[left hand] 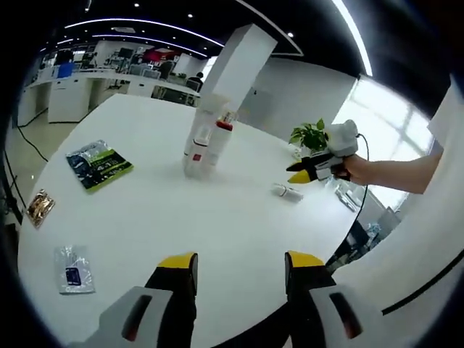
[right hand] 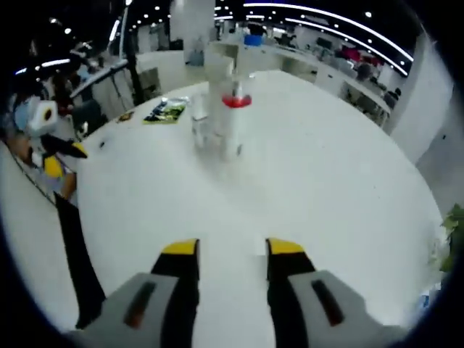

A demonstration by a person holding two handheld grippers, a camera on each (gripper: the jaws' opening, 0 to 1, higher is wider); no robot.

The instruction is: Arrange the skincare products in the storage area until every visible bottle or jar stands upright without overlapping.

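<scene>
A cluster of white skincare bottles [left hand: 201, 148] stands upright near the middle of the round white table [left hand: 217, 232]; one taller bottle has a red cap [left hand: 225, 125]. A small pale tube [left hand: 288, 191] lies on its side to the right of them. My left gripper [left hand: 241, 264] is open over the table's near edge, holding nothing. A hand carries my right gripper [left hand: 303, 171] just above the lying tube. In the right gripper view the same cluster [right hand: 216, 123] stands ahead, and my right gripper [right hand: 232, 250] is open and holds nothing. The left gripper [right hand: 64, 159] shows at the far left.
A green packet [left hand: 99, 165], a brown-orange sachet [left hand: 40, 206] and a clear sachet [left hand: 74, 270] lie on the table's left side. A potted plant [left hand: 312, 134] stands at the far edge. The green packet [right hand: 167, 110] lies beyond the bottles in the right gripper view. Office desks stand around.
</scene>
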